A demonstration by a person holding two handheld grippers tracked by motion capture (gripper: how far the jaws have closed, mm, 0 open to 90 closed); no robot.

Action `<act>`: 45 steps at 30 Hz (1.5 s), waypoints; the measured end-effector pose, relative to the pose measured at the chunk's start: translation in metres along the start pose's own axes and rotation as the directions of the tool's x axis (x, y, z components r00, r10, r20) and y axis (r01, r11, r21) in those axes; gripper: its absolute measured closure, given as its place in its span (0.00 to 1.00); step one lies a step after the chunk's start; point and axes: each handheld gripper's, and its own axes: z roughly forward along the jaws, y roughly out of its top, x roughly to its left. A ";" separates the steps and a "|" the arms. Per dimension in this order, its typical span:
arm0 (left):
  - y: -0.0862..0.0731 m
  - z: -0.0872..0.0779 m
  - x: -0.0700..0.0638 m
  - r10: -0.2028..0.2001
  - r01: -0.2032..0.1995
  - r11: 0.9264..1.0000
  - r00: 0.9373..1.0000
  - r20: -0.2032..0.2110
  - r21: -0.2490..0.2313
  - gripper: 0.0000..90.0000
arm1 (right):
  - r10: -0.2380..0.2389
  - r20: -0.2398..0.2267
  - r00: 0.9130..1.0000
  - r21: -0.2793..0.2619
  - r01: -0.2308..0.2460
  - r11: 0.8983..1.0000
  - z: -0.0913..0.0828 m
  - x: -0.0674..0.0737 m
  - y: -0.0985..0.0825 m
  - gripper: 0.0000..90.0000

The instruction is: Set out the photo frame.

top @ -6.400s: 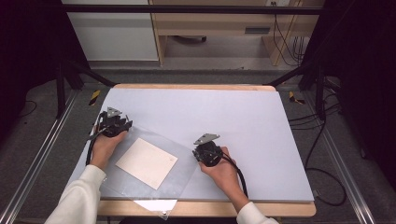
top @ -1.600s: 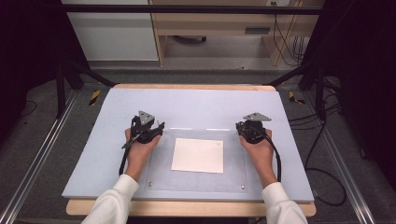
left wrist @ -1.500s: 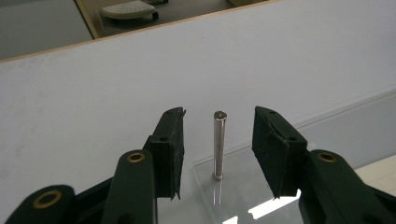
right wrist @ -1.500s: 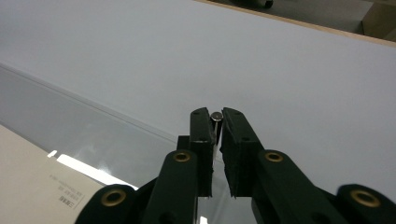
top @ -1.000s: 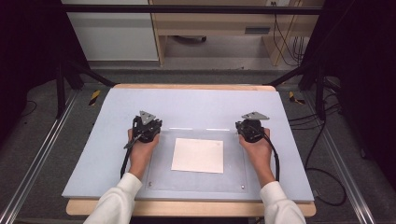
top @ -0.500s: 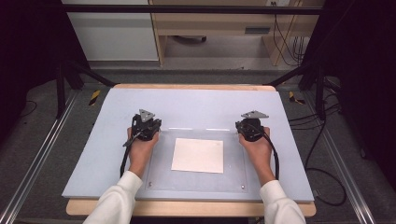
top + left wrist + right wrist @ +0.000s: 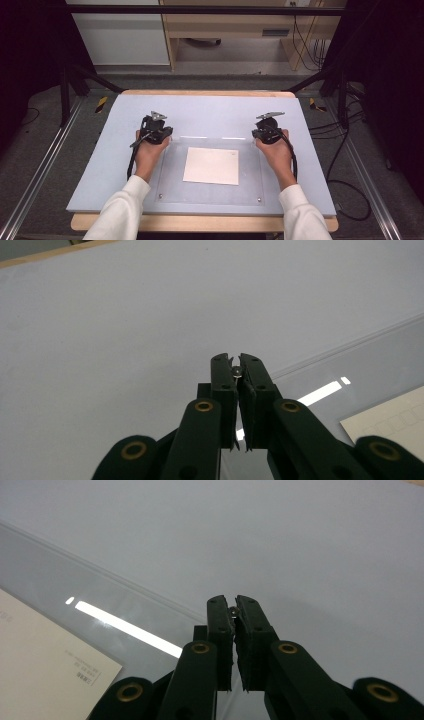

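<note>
Both the left gripper (image 7: 161, 136) and right gripper (image 7: 264, 135) are clamping the far corners of the clear acrylic sheet (image 7: 172, 172), jaws nearly closed, apparently steadying it flat over the paper (image 7: 212, 165) lying between them.

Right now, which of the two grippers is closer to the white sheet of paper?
Left, narrowly. The left gripper sits off the paper's far left corner, at the clear plate's far left corner. The right gripper sits at the plate's far right corner, slightly farther off.
</note>
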 end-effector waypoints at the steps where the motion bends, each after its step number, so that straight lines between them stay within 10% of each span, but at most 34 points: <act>1: 0.002 0.001 0.001 0.003 -0.004 1.000 1.000 0.005 0.012 0.95 | 0.001 -0.002 1.000 0.016 0.000 1.000 0.000 -0.001 0.002 0.96; 14: 0.020 0.007 0.011 -0.022 0.015 0.993 0.998 0.058 0.118 0.95 | 0.069 -0.097 0.993 0.135 -0.056 0.989 0.006 -0.015 0.020 0.94; 20: 0.022 0.008 0.010 -0.025 0.017 0.991 0.998 0.057 0.136 0.95 | 0.040 -0.107 0.993 0.093 -0.030 0.995 0.003 -0.016 0.014 0.93; 27: 0.023 0.008 0.008 -0.014 0.006 0.988 0.999 0.048 0.154 0.95 | -0.058 -0.023 0.998 -0.056 0.056 0.997 -0.036 -0.011 -0.006 0.65; 34: 0.025 0.010 0.010 -0.032 0.023 0.986 0.998 0.049 0.164 0.95 | -0.178 0.008 0.984 -0.186 0.176 0.967 -0.088 0.017 -0.060 0.32; 40: 0.028 0.012 0.012 -0.036 0.026 0.983 0.998 0.050 0.183 0.95 | -0.210 -0.058 0.976 -0.257 0.189 0.948 -0.115 0.043 -0.103 0.13; 45: 0.029 0.013 0.012 -0.044 0.034 0.981 0.998 0.051 0.190 0.95 | -0.321 -0.083 0.944 -0.247 0.293 0.924 -0.123 0.064 -0.125 0.11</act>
